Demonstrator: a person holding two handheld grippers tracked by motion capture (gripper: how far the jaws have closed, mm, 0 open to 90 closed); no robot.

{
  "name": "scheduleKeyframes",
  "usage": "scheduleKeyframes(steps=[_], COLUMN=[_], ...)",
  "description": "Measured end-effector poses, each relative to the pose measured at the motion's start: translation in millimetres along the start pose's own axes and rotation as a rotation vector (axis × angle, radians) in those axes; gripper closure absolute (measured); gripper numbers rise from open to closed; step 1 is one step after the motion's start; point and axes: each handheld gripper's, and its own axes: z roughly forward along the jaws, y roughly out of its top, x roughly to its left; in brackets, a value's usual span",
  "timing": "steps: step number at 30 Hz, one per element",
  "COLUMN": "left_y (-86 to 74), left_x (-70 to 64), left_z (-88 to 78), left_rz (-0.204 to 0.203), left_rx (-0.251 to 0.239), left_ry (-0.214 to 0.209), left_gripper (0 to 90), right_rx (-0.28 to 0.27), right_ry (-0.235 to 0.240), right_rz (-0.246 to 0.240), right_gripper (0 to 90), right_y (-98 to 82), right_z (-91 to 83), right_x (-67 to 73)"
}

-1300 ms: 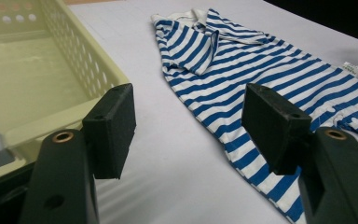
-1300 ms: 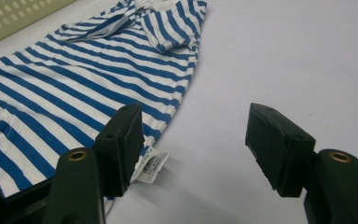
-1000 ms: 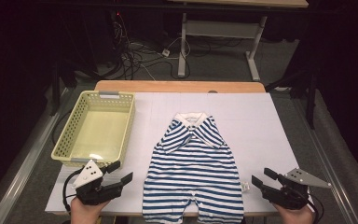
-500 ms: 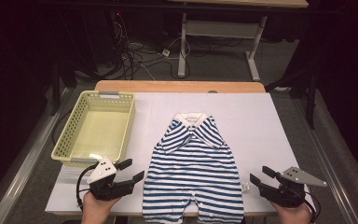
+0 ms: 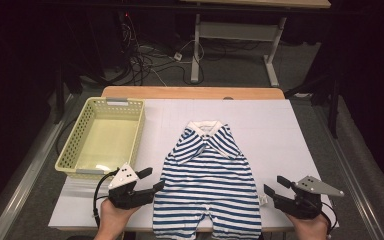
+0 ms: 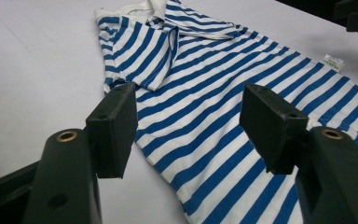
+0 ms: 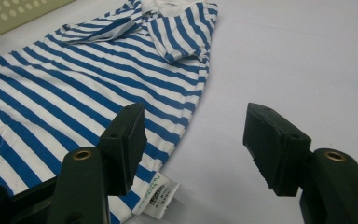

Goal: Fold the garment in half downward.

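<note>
A blue-and-white striped baby romper (image 5: 208, 182) with a white collar lies flat on the white table cover (image 5: 280, 130), collar away from me. My left gripper (image 5: 153, 180) hovers at the romper's left edge, jaws open and empty; in the left gripper view (image 6: 186, 121) the striped cloth (image 6: 223, 93) lies under and beyond them. At the romper's lower right edge my right gripper (image 5: 274, 185) stands open, holding nothing. In the right gripper view (image 7: 193, 140) its jaws straddle the garment's side hem (image 7: 182, 116), with a white care label (image 7: 157, 197) just below.
A pale yellow plastic basket (image 5: 105, 137) sits empty at the table's left, just beyond my left gripper. A wooden table edge (image 5: 190, 92) runs along the back. Cables and a desk frame (image 5: 200, 45) lie on the floor beyond. White cover stretches right of the romper.
My left gripper has slid to the right, from the table's left part up to the romper's left edge. The right gripper has stayed about where it was.
</note>
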Motion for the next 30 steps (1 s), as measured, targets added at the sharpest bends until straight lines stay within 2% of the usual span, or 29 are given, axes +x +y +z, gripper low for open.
scheduleKeyframes(steps=[9,15,30], left_y=[4.0,7.0,11.7], left_x=[-2.3,-2.3,0.5], left_z=[11.1,16.9,26.9], left_rz=[0.020,0.032,0.021], left_rx=[0.009,0.000,0.006], left_ry=[-0.005,-0.011,-0.015], left_gripper=[35.8,35.8,37.1], right_rx=[0.013,0.008,0.000], right_ry=[0.017,0.033,0.046], right_rz=[-0.014,0.026,0.047], right_gripper=[39.8,40.5,41.6], right_y=[3.9,4.7,8.4], right_z=[6.5,7.1,10.4], right_x=[4.7,1.1,-2.3])
